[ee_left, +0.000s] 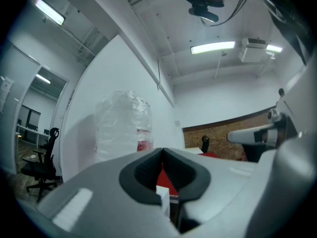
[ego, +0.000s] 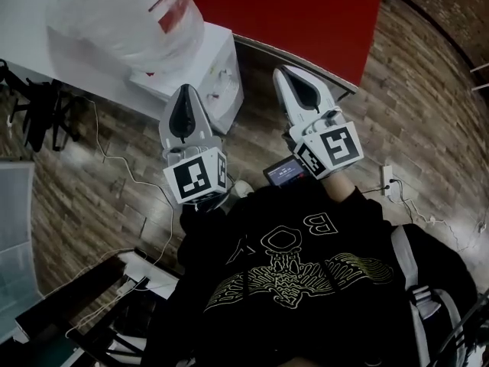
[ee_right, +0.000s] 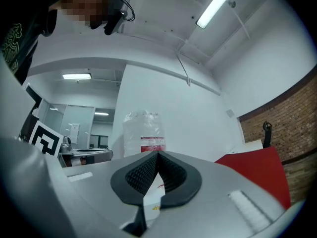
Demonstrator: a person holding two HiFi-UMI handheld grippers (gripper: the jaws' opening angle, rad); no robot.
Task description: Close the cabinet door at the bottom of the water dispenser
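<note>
Two claws are seen, one water dispenser, one bottle and one red worktop. The left claw (ego: 183, 90) (ee_left: 162, 150) is closed, its tips pressed together with nothing between them. The right claw (ee_right: 157, 154) (ego: 287, 72) is likewise closed and empty. Each carries one marker cube (ego: 199, 176) at its rear. Both are held side by side, a little apart, in front of a person in a black sweatshirt (ego: 298, 281).

The water dispenser (ego: 218, 60) stands on the wooden floor (ego: 412, 90), at the left end of the red worktop (ego: 306, 14) and just beyond the left claw. Its long axis is upright, and its tap side is turned towards the person. The bottle (ego: 130, 14) (ee_left: 121, 125) (ee_right: 143, 133), wrapped in clear plastic, is seated on top. The cabinet door cannot be made out from above.
</note>
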